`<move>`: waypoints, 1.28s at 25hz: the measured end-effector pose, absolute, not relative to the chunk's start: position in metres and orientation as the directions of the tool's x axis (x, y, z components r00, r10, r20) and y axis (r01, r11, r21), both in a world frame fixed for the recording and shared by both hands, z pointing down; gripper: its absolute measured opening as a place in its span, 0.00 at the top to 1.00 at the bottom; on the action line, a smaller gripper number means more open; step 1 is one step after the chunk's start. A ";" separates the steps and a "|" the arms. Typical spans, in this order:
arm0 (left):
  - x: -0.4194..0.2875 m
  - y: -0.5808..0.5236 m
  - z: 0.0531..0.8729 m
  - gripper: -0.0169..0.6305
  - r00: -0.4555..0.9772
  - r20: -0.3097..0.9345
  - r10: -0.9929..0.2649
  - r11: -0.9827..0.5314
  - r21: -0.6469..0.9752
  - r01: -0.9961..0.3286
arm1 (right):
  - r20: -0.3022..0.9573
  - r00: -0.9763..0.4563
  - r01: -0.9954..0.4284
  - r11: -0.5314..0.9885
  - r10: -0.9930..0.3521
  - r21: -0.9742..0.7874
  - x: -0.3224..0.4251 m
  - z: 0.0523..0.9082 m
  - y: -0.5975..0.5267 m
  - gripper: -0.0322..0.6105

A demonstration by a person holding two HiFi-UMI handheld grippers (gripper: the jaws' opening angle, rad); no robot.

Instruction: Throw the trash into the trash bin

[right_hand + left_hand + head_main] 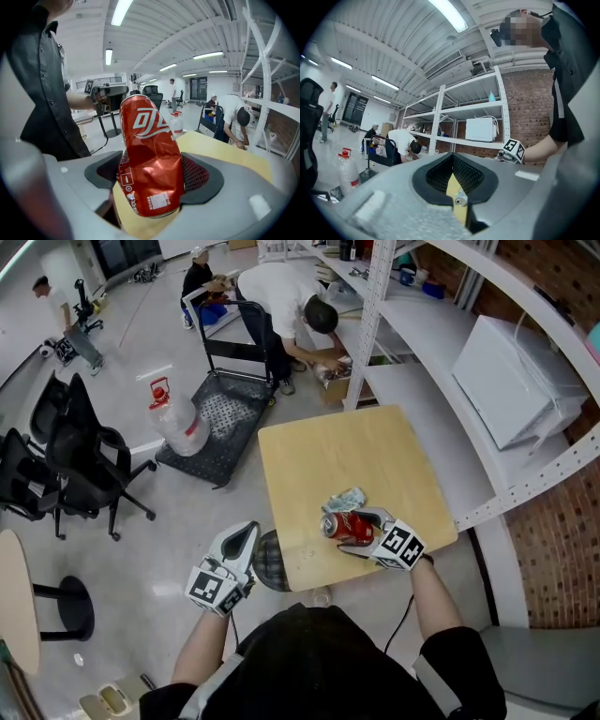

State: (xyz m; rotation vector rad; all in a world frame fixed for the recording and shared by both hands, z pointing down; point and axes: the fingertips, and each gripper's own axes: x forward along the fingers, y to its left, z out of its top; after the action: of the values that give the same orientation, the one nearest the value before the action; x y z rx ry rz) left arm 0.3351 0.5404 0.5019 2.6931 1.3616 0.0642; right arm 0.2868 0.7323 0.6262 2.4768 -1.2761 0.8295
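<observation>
Over the table (347, 451), the right gripper (364, 532) clamps a dented red can (339, 524).

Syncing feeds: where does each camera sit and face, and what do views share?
Head view: on the person's head, steeply down at table, can; left claw, right claw, forearms show.
Left gripper view: on left claw, level towards shelves; shut jaws, torso, right claw show.
Right gripper view: on right claw, along jaws gripping can; torso, left claw show.
Shared: all three show the bending worker.
</observation>
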 end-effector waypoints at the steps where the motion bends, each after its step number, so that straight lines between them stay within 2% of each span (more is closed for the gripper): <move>1: 0.336 0.527 0.501 0.97 0.609 -0.018 0.793 -0.602 0.123 0.789 | 0.565 0.459 -0.811 -0.583 -0.685 -0.048 0.290 0.620 0.719 0.35; 6: 0.333 0.470 0.491 0.97 0.701 -0.047 0.712 -0.690 0.141 0.710 | 0.511 0.416 -0.862 -0.505 -0.752 -0.041 0.297 0.598 0.659 0.35; 14: 0.300 0.359 0.485 0.97 0.830 -0.061 0.554 -0.811 0.185 0.555 | 0.448 0.272 -0.945 -0.323 -0.852 -0.042 0.302 0.566 0.538 0.35; 25: 0.227 0.204 0.493 0.97 0.931 -0.059 0.359 -0.914 0.182 0.364 | 0.375 0.039 -0.998 -0.058 -0.926 -0.039 0.257 0.543 0.353 0.35; 32: 0.158 0.087 0.485 0.97 0.990 -0.061 0.128 -0.978 0.159 0.137 | 0.313 -0.156 -0.988 0.143 -0.937 -0.063 0.222 0.537 0.230 0.35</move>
State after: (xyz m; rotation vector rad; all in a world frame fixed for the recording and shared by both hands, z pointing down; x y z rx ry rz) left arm 0.1575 0.0870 0.4850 2.9708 0.1990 -0.0760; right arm 0.2221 0.2301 0.5369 1.8983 -2.2154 0.3774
